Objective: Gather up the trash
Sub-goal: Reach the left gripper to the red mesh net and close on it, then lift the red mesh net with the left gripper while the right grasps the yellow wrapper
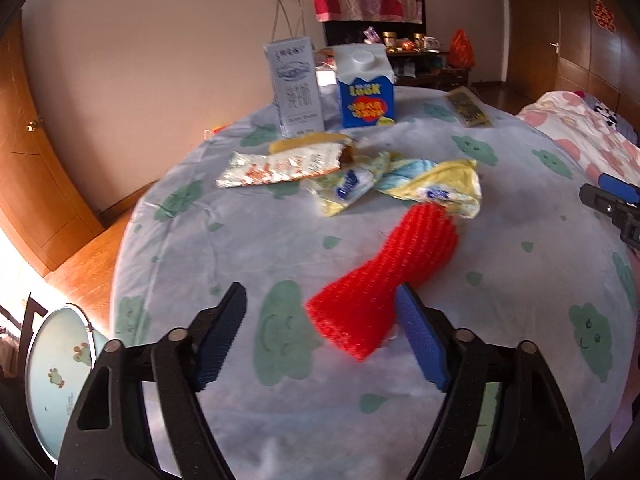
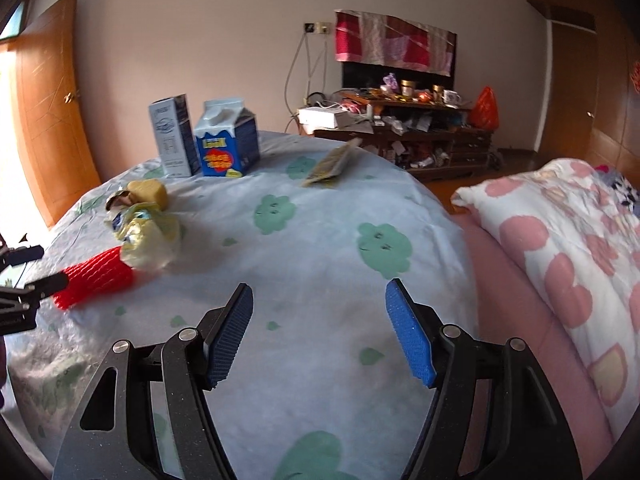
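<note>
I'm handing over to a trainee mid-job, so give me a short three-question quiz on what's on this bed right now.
1. True or false: the left gripper is closed on the red foam net.
2. Which carton has a white screw cap: A) the grey-white carton or B) the blue carton?
3. What lies between the fingers of the right gripper?

Key:
1. False. It is open; the net's near end lies by one pad, not pressed.
2. B.
3. Only the bedsheet; no trash.
</note>
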Demonstrator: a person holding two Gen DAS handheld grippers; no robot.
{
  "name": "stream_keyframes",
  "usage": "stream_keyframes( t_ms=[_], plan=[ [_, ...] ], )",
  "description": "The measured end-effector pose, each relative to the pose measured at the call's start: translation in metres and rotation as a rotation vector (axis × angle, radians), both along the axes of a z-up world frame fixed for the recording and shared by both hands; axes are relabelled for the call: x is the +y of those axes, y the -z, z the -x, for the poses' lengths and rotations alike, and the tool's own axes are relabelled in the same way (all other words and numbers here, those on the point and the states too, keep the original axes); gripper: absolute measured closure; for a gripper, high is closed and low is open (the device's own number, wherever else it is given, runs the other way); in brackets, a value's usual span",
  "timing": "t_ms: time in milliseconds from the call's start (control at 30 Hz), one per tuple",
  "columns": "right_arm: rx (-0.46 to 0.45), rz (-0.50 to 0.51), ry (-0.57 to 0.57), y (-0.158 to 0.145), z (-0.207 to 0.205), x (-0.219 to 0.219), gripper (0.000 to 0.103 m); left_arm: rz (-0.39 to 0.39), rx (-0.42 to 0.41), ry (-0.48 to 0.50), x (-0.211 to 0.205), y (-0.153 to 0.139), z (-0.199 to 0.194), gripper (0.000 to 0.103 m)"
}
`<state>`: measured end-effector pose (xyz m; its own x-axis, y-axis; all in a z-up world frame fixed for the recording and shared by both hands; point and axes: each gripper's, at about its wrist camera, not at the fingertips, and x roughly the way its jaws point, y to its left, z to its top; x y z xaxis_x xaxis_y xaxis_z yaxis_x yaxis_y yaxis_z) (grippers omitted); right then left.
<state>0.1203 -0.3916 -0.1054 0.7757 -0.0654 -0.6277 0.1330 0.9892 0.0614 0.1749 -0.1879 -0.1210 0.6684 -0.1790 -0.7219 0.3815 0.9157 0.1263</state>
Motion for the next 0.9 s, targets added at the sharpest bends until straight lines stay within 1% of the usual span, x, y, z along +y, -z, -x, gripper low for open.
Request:
stream_keyframes(
  t_ms=[33, 67, 100, 200, 300, 467, 600, 700, 767, 900],
  plan=[
    [-0.004, -0.007, 0.003, 0.001, 0.001, -0.001, 0.034, 0.001, 0.022, 0.02, -0.003, 0.003, 0.0, 0.057],
    [-0.007, -0.01, 0.002, 0.001, 0.002, -0.002, 0.034, -0.002, 0.032, 0.036, -0.005, 0.005, 0.0, 0.065],
    [-0.009, -0.014, -0.002, 0.001, 0.002, -0.001, 0.033, -0.001, 0.035, 0.057, -0.007, 0.005, 0.001, 0.079],
    [-0.02, -0.024, -0.015, -0.001, 0.002, 0.002, 0.033, 0.024, 0.037, 0.078, -0.004, 0.003, 0.003, 0.09],
    [-0.033, -0.029, -0.038, -0.008, 0.001, 0.011, 0.033, 0.044, 0.015, 0.072, 0.007, -0.006, 0.008, 0.091],
    [-0.05, -0.035, -0.092, -0.024, -0.013, 0.038, 0.033, 0.069, -0.05, 0.027, 0.044, -0.032, 0.019, 0.091],
    [-0.04, -0.033, -0.152, -0.033, -0.032, 0.07, 0.032, 0.064, -0.096, -0.049, 0.08, -0.043, 0.021, 0.091],
    [-0.017, -0.044, -0.179, -0.035, -0.049, 0.093, 0.032, 0.072, -0.099, -0.118, 0.109, -0.043, 0.016, 0.091],
    [0.018, -0.04, -0.188, -0.032, -0.062, 0.108, 0.03, 0.077, -0.095, -0.159, 0.126, -0.04, 0.012, 0.091],
    [0.082, -0.062, -0.193, -0.023, -0.08, 0.122, 0.03, 0.092, -0.09, -0.222, 0.156, -0.036, 0.007, 0.091]
  ],
)
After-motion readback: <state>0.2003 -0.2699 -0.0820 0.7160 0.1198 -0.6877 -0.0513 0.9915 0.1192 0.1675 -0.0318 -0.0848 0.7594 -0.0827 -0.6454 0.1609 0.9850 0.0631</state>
